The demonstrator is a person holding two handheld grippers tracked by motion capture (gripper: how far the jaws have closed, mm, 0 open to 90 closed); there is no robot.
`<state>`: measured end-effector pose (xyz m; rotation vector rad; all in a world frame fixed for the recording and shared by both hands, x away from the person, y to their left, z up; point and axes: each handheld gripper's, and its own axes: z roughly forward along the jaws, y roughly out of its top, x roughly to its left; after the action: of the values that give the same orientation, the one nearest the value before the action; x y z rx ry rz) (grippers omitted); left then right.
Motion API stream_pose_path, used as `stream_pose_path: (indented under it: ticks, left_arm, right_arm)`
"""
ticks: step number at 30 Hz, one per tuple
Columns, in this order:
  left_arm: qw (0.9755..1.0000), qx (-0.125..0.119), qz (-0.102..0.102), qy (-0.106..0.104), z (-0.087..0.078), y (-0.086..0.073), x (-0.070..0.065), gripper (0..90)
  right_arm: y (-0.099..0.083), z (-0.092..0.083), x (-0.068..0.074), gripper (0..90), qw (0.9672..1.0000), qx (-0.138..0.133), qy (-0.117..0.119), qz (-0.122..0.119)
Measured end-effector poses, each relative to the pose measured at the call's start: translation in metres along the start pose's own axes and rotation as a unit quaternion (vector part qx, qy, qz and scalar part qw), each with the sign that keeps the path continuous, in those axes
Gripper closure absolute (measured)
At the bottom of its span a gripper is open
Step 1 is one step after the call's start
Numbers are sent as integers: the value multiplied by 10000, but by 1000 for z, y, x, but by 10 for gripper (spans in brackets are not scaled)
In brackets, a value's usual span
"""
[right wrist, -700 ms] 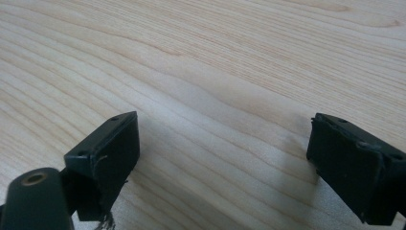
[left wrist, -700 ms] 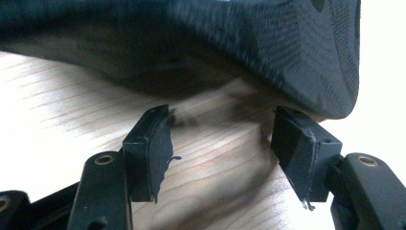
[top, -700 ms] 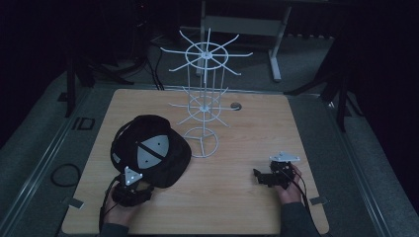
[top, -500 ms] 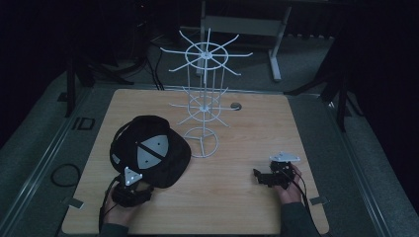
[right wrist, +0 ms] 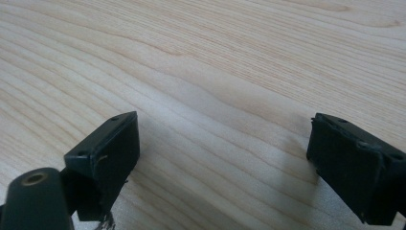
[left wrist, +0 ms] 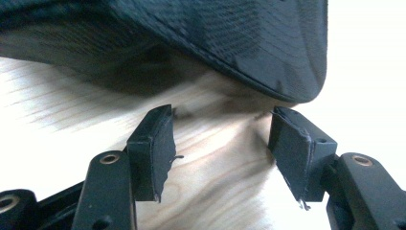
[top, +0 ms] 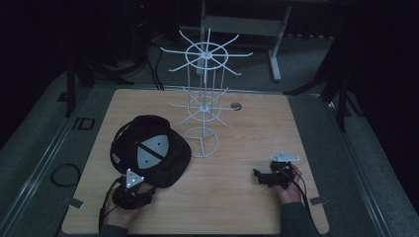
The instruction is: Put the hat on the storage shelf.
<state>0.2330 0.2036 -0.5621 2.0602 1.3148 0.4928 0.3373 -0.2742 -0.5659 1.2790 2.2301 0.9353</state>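
A black cap with a grey patch on its crown lies on the left half of the wooden table. Its brim hangs just above and beyond my left gripper, whose jaws stand open with bare wood between them and touch nothing. In the high view the left gripper sits at the cap's near edge. My right gripper rests low at the table's right front, pointing left. Its jaws are wide open over bare wood. A white wire rack stands upright behind the cap.
The rack's ring base sits just right of the cap. A small round grommet marks the table's far side. A cable loop lies on the floor to the left. Dark stands surround the table.
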Motion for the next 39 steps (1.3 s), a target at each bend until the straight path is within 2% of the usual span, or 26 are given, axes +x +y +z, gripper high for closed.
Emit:
stream_pose_path:
  ticks: [6,13,19,27,33,39]
  left_arm:
    - [9997,-182,-39,-167,-6,0,-1,412]
    - [9994,-217,34,-262,-7,0,-6,410]
    - [9992,-228,128,-291,-6,1,-11,413]
    - [9992,-248,115,-308,0,6,-17,436]
    - [9993,-174,166,-300,8,11,-21,442]
    - [9993,-249,163,-212,12,16,-24,438]
  right_arm:
    - [0,0,0,108,10000,3,-1,5]
    - [0,0,0,109,10000,0,0,0]
    - [0,0,0,109,10000,0,3,-3]
    - [0,0,0,108,10000,-1,4,-5]
    - [0,0,0,108,10000,0,4,-5]
    - [0,0,0,108,10000,-1,5,-5]
